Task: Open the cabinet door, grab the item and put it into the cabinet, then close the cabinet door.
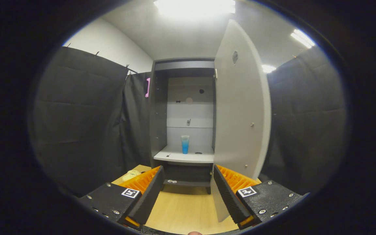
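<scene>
The tongs (pixel 186 192) are spread wide and hold nothing; only bare wooden floor (pixel 188 209) shows between the two fingers. Straight ahead of them and well beyond the tips stands the cabinet (pixel 184 111), its door (pixel 240 107) swung out on the right-finger side so that the lower edge of the door comes down just beside the right finger. On the cabinet's pale shelf (pixel 184 157) stands a blue tube (pixel 185 144), upright and set a little toward the back. I take it for the item of the task, already placed inside, so by my judgement the opening and the putting-in are done and only the closing of the door is left

The next move calls for bringing the tongs round to the outer face or free edge of the door and pushing it toward the cabinet front; a small knob (pixel 252 124) on the door may serve as a handhold. The door stands close to the right finger, so the swing needs room and care not to snag

A lower ledge (pixel 186 182) of the cabinet lies just past the fingertips. Beyond the left finger a pale yellowish thing (pixel 131 175) lies on the floor; what it is I cannot tell. Black cloth (pixel 80 124) hangs on both sides, with a white wall and bright ceiling lights (pixel 194 6) above, and a pink piece (pixel 147 87) beside the cabinet's upper left edge
</scene>
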Demonstrator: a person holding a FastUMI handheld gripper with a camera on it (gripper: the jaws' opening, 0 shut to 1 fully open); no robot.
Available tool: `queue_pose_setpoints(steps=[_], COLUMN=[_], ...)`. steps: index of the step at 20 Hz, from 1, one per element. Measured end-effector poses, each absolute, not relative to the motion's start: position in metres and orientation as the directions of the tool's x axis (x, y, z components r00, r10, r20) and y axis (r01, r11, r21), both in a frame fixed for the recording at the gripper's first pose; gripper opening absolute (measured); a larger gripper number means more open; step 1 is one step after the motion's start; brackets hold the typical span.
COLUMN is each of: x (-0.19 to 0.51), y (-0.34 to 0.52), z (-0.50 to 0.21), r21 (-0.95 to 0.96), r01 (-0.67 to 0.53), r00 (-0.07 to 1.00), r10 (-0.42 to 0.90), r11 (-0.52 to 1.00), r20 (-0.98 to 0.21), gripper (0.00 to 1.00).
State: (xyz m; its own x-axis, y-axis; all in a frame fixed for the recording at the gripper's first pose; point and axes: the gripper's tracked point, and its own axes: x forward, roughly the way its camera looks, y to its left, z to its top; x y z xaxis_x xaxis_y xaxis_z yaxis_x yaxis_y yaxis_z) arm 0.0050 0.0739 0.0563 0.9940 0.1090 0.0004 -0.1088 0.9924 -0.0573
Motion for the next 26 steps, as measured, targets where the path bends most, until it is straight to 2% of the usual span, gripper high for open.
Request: queue_pose_setpoints(steps=[7, 13, 16, 18, 26], x=[-0.016, 0.011, 0.035, 0.048, 0.060], y=[-0.042, -0.136, -0.150, -0.142, -0.104], z=[0.080, 0.091, 0.081, 0.081, 0.083], r21=[-0.052, 0.004, 0.092, 0.144, 0.002], r01=[0.084, 0.232, 0.231, 0.205, 0.108], r00=[0.996, 0.972, 0.972, 0.978, 0.994], r10=[-0.083, -0.232, -0.227, -0.198, -0.108], r11=[0.995, 0.973, 0.969, 0.968, 0.994], r20=[0.034, 0.019, -0.054, -0.063, -0.018], gripper=[0.93, 0.93, 0.94, 0.94, 0.95])
